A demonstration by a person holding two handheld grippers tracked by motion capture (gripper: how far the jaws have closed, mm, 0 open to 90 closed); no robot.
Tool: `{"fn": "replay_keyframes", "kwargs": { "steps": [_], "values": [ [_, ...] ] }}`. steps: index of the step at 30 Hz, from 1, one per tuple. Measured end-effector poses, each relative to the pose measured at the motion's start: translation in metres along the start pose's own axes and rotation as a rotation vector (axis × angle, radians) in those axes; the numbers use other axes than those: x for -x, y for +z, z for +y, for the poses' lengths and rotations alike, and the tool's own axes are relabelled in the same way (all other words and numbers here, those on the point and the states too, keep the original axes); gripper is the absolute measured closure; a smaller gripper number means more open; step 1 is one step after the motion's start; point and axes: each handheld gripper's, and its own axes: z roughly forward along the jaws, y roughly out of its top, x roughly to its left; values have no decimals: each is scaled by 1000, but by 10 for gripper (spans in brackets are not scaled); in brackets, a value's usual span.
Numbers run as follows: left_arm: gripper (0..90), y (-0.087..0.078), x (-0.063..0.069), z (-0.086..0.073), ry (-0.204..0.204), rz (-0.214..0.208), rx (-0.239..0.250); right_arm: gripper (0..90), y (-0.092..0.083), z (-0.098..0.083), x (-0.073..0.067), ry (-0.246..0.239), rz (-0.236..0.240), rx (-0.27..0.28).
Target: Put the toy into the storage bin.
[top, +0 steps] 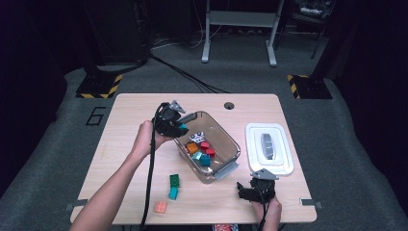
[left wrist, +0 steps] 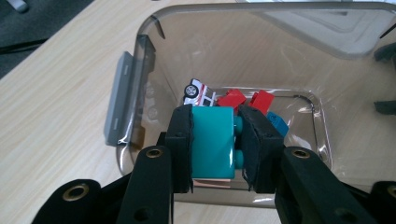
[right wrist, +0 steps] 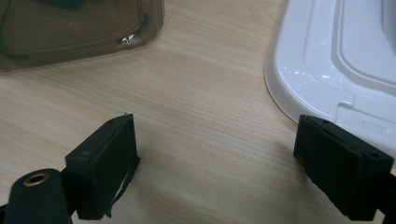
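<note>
The left tongs are clamped on a teal block, the pads pressing its two flat sides so the studs point sideways and nothing slips. They hold it over the near-left rim of the clear bin, which sits tilted at the middle of the surface; judging from the red, orange and teal blocks and the small toy car already inside, the block is poised there to be dropped in. The right tongs rest wide apart and empty on the surface near its front right corner, just beside the white lid, apparently waiting. A green block, another teal one and an orange one lie near the front edge, likely next. A "6" is marked on the floor left of the surface
</note>
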Motion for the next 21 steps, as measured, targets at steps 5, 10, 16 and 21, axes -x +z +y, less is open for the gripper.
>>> {"fn": "replay_keyframes", "kwargs": {
  "steps": [5, 10, 16, 21],
  "values": [
    [669, 10, 0, -5, 8, -18, -45, 125, 0, 0, 0, 0, 0, 0],
    [668, 15, -2, -10, 5, -38, -67, 125, 0, 0, 0, 0, 0, 0],
    [648, 17, -1, -12, 10, -54, -88, 125, 0, 0, 0, 0, -1, 0],
    [545, 14, -2, -15, -6, -52, -98, 126, 0, 0, 0, 1, -1, 0]
  ]
}}
